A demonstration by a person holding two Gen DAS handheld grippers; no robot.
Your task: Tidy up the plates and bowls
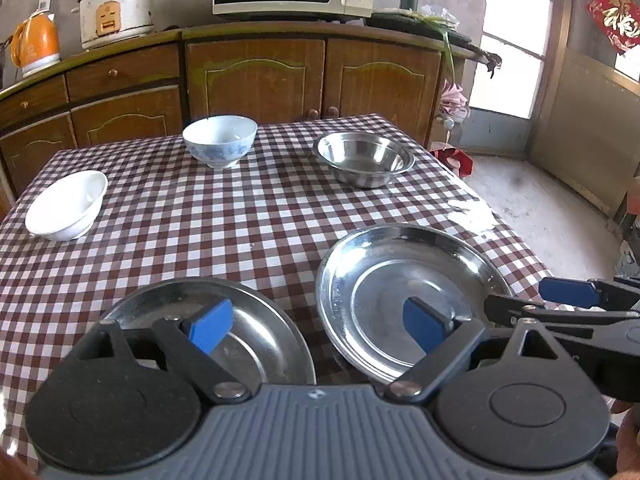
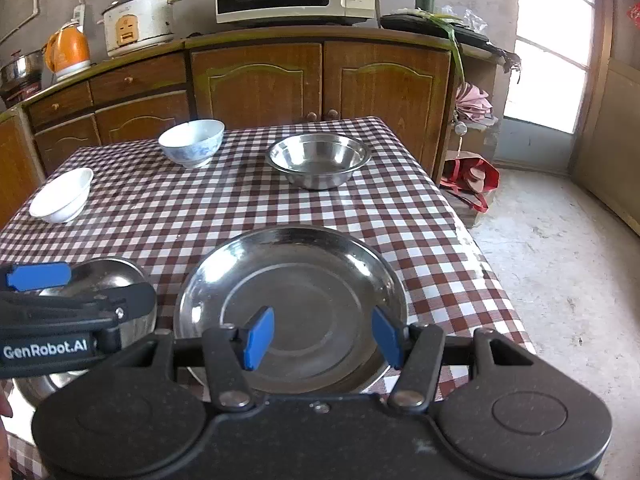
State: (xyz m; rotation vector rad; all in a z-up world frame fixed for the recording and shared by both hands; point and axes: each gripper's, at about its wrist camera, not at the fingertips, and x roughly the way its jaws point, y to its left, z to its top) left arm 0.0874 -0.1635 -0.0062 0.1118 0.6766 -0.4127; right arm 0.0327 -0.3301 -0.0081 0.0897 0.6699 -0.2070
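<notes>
Right wrist view: right claw (image 2: 322,338) released over round shiny steel plate (image 2: 292,276), prob. w/o contact, on checkered cloth (image 2: 240,208).

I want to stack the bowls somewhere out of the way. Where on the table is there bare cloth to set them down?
The widest bare cloth lies mid-table, bordered by the white bowl, the blue-patterned bowl, the steel bowl and the two steel plates. The near edge is crowded: the large plate, the small plate and both grippers.
</notes>
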